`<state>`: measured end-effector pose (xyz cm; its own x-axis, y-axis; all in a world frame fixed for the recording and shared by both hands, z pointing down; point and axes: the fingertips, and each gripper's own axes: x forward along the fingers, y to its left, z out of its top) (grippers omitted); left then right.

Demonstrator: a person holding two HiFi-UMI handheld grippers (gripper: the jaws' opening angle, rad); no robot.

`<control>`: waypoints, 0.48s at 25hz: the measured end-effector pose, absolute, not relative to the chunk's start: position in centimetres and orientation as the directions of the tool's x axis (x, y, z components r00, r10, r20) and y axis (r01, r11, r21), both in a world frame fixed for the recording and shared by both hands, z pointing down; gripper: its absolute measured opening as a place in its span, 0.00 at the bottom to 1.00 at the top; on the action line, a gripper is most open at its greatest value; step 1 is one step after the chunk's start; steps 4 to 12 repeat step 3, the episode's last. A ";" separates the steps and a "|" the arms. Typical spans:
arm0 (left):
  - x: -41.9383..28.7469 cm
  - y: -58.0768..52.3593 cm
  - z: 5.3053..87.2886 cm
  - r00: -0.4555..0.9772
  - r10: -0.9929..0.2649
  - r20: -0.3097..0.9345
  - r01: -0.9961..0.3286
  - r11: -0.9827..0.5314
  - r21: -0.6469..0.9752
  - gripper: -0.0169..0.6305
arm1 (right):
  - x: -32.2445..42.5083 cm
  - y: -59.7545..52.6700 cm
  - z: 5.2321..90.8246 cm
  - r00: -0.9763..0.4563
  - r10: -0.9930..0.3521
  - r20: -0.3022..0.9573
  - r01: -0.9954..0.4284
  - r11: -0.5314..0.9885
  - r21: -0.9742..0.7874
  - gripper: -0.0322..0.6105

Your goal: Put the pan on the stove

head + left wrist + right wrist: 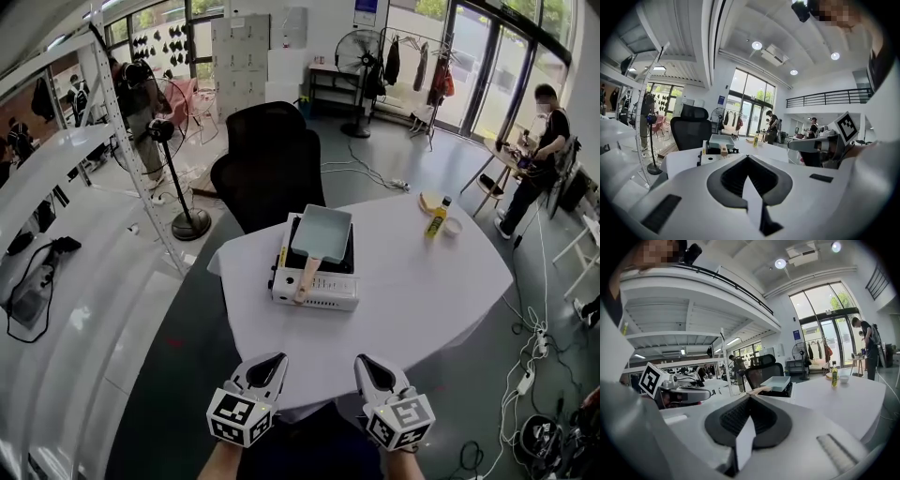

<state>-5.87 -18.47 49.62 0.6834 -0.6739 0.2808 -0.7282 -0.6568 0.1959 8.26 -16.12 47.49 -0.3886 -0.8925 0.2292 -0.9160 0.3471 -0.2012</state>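
Your left gripper (pixel 277 358) and right gripper (pixel 362 362): jaws together, empty, as each gripper view shows. Only the head view looks down into the pan (pixel 321 234), on the stove (pixel 314 292) ahead of them.

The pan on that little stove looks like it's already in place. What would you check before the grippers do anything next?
1. Pan resting on the stove: ok, it sits on top with its wooden handle pointing toward the person.
2. Left gripper empty: ok, its jaws are together with nothing between them.
3. Right gripper empty: ok, its jaws are also together and hold nothing.
4. Way to the handle: ok, only bare table lies between the grippers and the stove.
5. Bottle and small bowl out of the way: ok, they stand at the far right, apart from the stove.
6. Stove off or lit: cannot tell.
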 end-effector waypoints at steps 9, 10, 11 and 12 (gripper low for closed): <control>-6.1 -18.5 49.8 0.683 -0.673 0.285 -0.728 -0.658 0.192 0.04 | 8.0 -16.2 47.6 -0.392 -0.890 0.232 -0.914 0.350 -0.203 0.05; -6.1 -18.5 49.8 0.683 -0.673 0.285 -0.728 -0.658 0.192 0.04 | 8.0 -16.2 47.6 -0.392 -0.890 0.232 -0.914 0.350 -0.203 0.05; -6.1 -18.5 49.8 0.683 -0.673 0.285 -0.728 -0.658 0.192 0.04 | 8.0 -16.2 47.6 -0.392 -0.890 0.232 -0.914 0.350 -0.203 0.05; -6.1 -18.5 49.8 0.683 -0.673 0.285 -0.728 -0.658 0.192 0.04 | 8.0 -16.2 47.6 -0.392 -0.890 0.232 -0.914 0.350 -0.203 0.05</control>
